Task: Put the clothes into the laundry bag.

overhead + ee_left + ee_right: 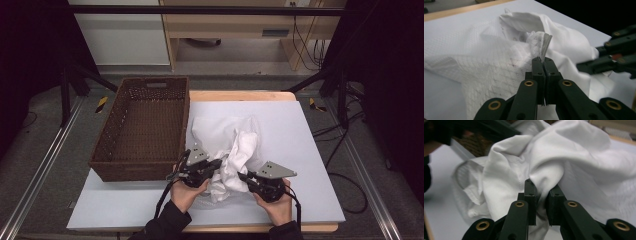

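A crumpled white cloth garment (227, 145) lies on the pale sheet (300, 150) near the table's front middle. My left gripper (216, 164) is at the cloth's left side, shut on a thin edge of the white cloth (543, 47) that sticks up between its jaws. My right gripper (242, 176) is at the cloth's lower right, its jaws pinching a thick fold of the white cloth (541, 180). In the left gripper view my left gripper (543, 61) sees the right one's black jaws at the right edge.
A brown woven basket (142, 127) stands to the left of the cloth, touching the sheet's left part. A person's hands (186, 192) hold both grippers from the front edge. Beyond the table are a wooden desk and cables on the floor.
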